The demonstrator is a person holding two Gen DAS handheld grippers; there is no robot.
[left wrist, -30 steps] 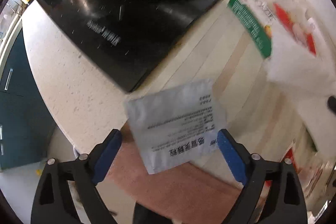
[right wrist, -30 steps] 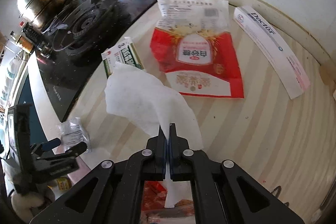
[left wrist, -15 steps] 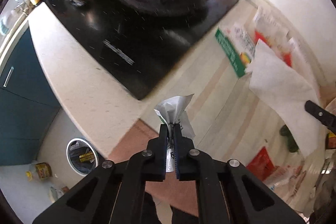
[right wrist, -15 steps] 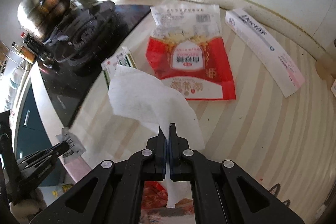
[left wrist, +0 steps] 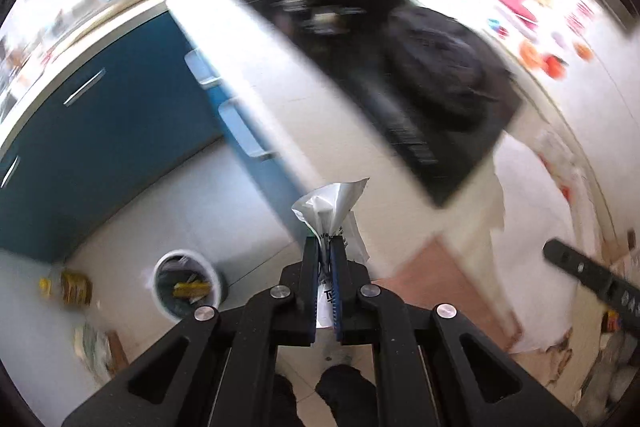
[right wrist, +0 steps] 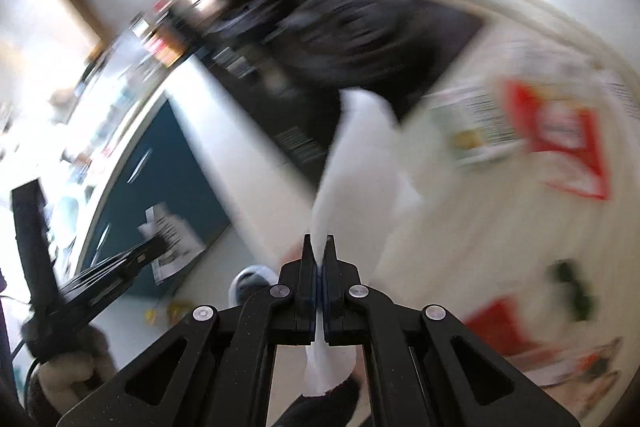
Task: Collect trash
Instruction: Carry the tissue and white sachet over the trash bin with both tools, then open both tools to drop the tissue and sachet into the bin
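1. Left tongs [left wrist: 325,251]: jaws clamped tight on a small crumpled silvery-white packet [left wrist: 332,205] w/ black print; its top fans out above the pads, bottom end pokes down between the fingers. Packet is in the air, past the counter edge, over the floor.
2. Right tongs [right wrist: 319,255]: jaws pinched together on a white paper towel [right wrist: 362,163]; the sheet streams up and away from the tips, a short tail hangs below the pads. Also off the counter surface.
3. Right cam also catches the left tongs [right wrist: 154,249] at lower left, packet [right wrist: 170,235] in its tips, in front of the blue cabinets [right wrist: 168,163].
4. Left cam: right tongs' black finger [left wrist: 584,271] at far right, the white towel [left wrist: 532,227] hanging beside it.
5. Bin [left wrist: 188,285]: round, white-rimmed, on the pale floor at lower left of left cam, some yellow stuff inside. Well below the packet, off to its left.
6. Still on the striped counter [right wrist: 460,227]: red-and-white bag [right wrist: 560,143], a green-printed pack [right wrist: 476,135] next to it; both blurred.
7. Black hob [left wrist: 420,99] sits on the counter; details smeared by motion blur.
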